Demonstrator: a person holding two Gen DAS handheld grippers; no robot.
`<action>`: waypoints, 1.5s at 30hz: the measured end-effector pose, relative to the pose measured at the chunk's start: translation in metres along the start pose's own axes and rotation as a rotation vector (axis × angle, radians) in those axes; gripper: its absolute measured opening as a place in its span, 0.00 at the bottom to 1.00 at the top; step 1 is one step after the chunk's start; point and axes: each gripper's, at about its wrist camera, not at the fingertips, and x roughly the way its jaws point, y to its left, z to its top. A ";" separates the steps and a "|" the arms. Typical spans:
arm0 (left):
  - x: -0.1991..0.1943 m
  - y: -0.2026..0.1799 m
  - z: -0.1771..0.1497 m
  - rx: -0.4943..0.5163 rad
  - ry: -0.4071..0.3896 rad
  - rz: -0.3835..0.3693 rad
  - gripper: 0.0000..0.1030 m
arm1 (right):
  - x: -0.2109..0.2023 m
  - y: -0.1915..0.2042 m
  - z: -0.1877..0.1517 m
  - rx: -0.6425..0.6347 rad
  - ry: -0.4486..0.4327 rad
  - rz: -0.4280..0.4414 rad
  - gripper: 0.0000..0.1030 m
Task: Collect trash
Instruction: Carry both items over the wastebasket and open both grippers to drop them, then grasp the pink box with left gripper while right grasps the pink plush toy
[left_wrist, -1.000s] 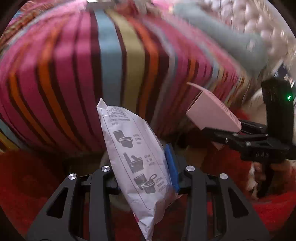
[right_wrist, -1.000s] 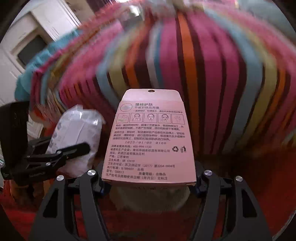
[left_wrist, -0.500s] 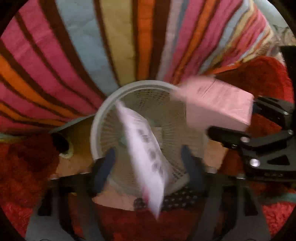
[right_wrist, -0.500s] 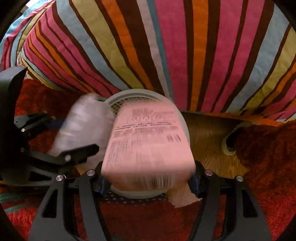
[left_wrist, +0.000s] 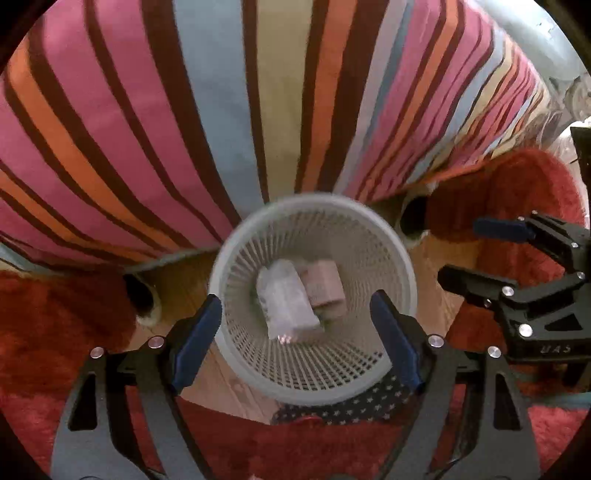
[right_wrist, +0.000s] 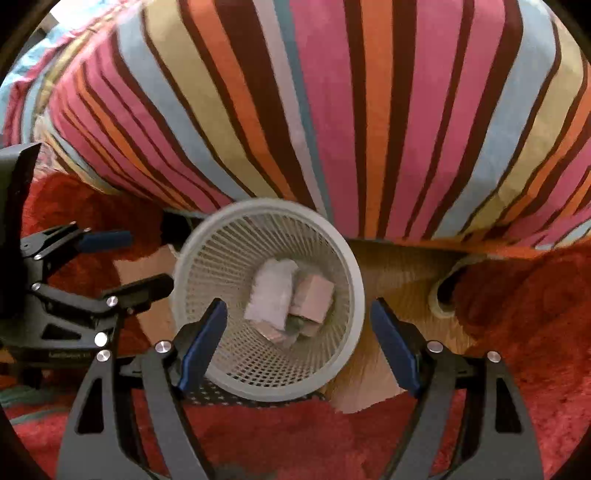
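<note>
A white mesh waste basket (left_wrist: 400, 266) stands on the floor below both grippers; it also shows in the right wrist view (right_wrist: 352, 266). Inside it lie a white plastic packet (left_wrist: 286, 304) (right_wrist: 271, 291) and a pink box (left_wrist: 325, 288) (right_wrist: 314, 299). My left gripper (left_wrist: 295, 321) is open and empty above the basket; it also shows at the left of the right wrist view (right_wrist: 122, 258). My right gripper (right_wrist: 295, 325) is open and empty above the basket, and shows at the right of the left wrist view (left_wrist: 476, 251).
A bed with a striped cover (left_wrist: 221, 110) (right_wrist: 332, 110) rises just behind the basket. A red shaggy rug (left_wrist: 44, 325) (right_wrist: 517, 314) lies around it over wooden floor (right_wrist: 399, 266). A dark star-patterned cloth (left_wrist: 351, 406) lies at the basket's near side.
Both grippers tipped down over the basket and opened. The white packet and the pink box left the jaws and now lie inside the basket.
</note>
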 end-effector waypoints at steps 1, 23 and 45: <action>-0.014 0.003 0.004 -0.001 -0.036 -0.004 0.78 | -0.012 0.001 0.003 -0.004 -0.033 0.025 0.74; -0.143 0.136 0.319 0.146 -0.503 0.250 0.78 | -0.095 0.012 0.279 0.092 -0.668 -0.162 0.78; -0.082 0.146 0.388 0.167 -0.327 -0.044 0.78 | -0.063 -0.006 0.353 0.115 -0.570 -0.227 0.78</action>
